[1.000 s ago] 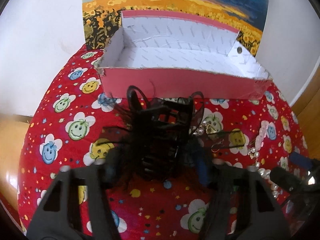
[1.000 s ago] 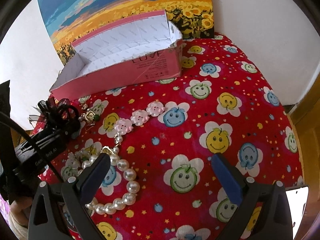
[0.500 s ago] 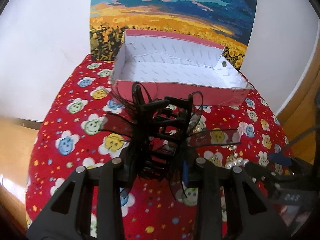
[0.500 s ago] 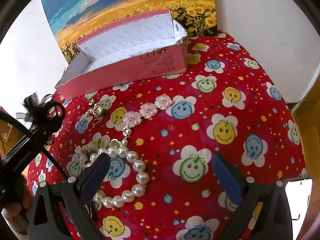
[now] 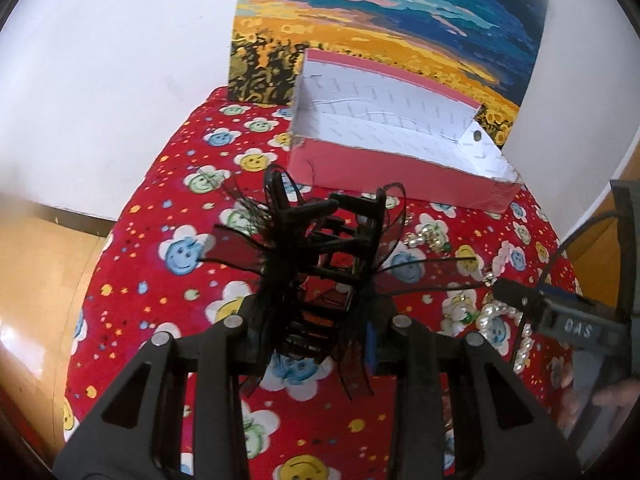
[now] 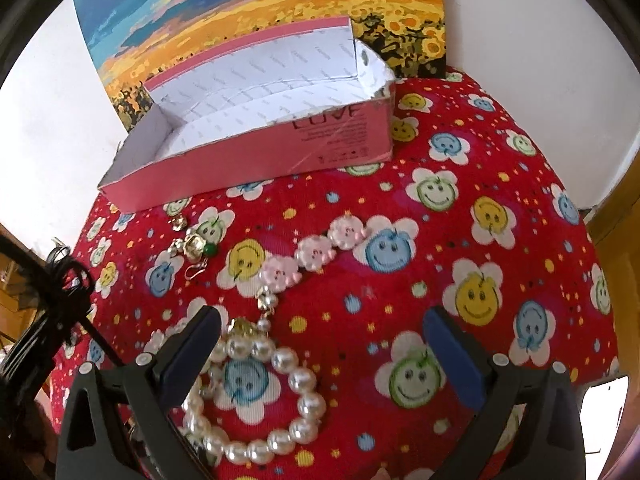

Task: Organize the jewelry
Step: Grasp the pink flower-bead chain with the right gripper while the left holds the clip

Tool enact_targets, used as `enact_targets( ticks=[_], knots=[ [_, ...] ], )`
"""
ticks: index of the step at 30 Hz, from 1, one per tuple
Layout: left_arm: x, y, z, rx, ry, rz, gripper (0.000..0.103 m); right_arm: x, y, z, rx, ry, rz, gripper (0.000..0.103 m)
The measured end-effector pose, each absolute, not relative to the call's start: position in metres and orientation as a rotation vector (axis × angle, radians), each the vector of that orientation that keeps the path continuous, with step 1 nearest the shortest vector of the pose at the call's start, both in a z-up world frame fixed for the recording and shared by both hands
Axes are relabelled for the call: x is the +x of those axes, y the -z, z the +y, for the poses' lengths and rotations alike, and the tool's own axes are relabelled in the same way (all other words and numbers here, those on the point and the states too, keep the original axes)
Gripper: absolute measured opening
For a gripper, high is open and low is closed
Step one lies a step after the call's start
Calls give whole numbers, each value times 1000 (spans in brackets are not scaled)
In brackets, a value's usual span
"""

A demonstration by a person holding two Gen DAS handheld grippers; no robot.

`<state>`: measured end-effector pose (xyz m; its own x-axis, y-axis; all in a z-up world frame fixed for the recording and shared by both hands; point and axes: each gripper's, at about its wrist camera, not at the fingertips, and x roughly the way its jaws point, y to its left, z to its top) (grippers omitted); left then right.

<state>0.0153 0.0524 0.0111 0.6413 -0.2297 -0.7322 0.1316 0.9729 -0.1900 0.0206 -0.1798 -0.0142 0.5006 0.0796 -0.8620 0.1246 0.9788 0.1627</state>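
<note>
My left gripper (image 5: 320, 320) is shut on a black claw hair clip (image 5: 324, 256) with ribbon and feathers, held above the red cloth, short of the open pink box (image 5: 400, 168). The box (image 6: 256, 148) is empty. My right gripper (image 6: 324, 352) is open and empty, low over the cloth, with a white pearl bracelet (image 6: 276, 400) by its left finger. A string of pink flower beads (image 6: 316, 250) and a gold earring with a green bead (image 6: 194, 246) lie between the gripper and the box. The pearls also show in the left wrist view (image 5: 500, 320).
A round table under a red smiley-flower cloth (image 6: 480, 240) stands against a white wall. A sunflower painting (image 5: 380, 32) leans behind the box. The table edge drops to a wooden floor (image 5: 36, 272) on the left. The right gripper body (image 5: 580, 332) shows at the right.
My left gripper has closed on the hair clip, lifted it off the cloth and risen. My right gripper has moved forward and lower toward the pearls.
</note>
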Motion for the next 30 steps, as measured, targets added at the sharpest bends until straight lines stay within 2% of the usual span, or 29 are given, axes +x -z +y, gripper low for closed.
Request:
enact_targets(
  ticks=[3,5,11,19,24,26,30],
  knots=[
    [15,-9,58,-132,201,854,27,28,14,-176,203,32,1050,100],
    [15,-9,61,-142,199,859,27,34,15,-175,211,40,1049,93],
    [15,-7,66,-154,203,861,27,41,15,-178,257,110,1027,82],
    [15,-7,71,-175,209,841,27,41,18,-163,239,131,1002,77],
    [15,-6,74,-186,210,843,27,41,20,-157,229,96,966,56],
    [14,-5,74,-187,209,846,27,41,21,-155,193,107,955,44],
    [13,-5,74,-188,204,852,27,39,21,-158,191,89,950,43]
  ],
)
